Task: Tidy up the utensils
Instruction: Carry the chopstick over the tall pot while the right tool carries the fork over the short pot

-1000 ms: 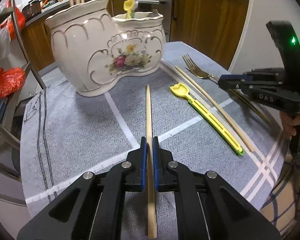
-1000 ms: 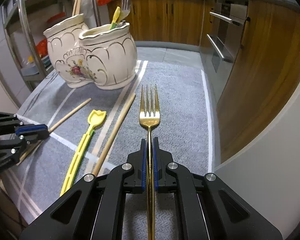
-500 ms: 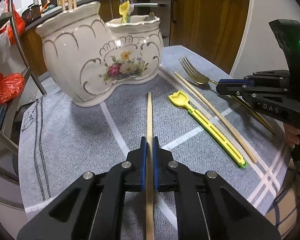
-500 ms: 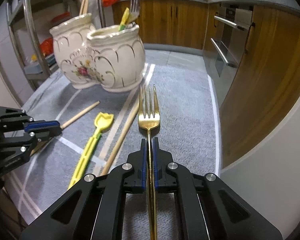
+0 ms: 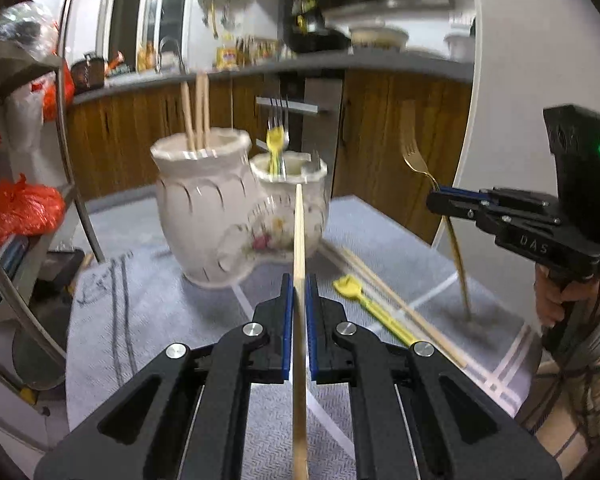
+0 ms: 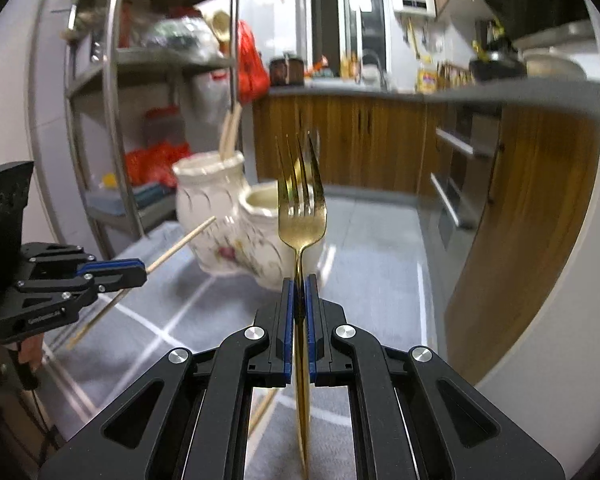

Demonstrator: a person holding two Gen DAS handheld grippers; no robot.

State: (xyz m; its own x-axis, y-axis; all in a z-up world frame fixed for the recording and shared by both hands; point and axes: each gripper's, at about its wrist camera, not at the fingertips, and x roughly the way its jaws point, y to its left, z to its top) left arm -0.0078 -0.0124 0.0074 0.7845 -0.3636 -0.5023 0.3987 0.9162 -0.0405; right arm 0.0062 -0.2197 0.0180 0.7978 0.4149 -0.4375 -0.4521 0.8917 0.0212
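Note:
My left gripper (image 5: 298, 292) is shut on a wooden chopstick (image 5: 299, 232), lifted off the cloth and tilted up toward the white floral two-pot holder (image 5: 220, 216). The holder's left pot holds chopsticks (image 5: 196, 120); its right pot holds a yellow utensil and forks (image 5: 276, 140). My right gripper (image 6: 299, 292) is shut on a gold fork (image 6: 301, 208), tines up, raised in front of the holder (image 6: 220, 216). The right gripper also shows in the left wrist view (image 5: 456, 200), the left one in the right wrist view (image 6: 140, 270). A yellow plastic utensil (image 5: 370, 304) and another chopstick (image 5: 400, 304) lie on the cloth.
A grey striped cloth (image 5: 148, 320) covers the round table. A metal shelf rack (image 6: 112, 120) with red bags stands to the left. Wooden kitchen cabinets (image 6: 380, 140) and an oven front are behind and to the right.
Both grippers have lifted and tilted up: the chopstick and the fork have come off the cloth and now point toward the holder's rim level. The views are motion-blurred.

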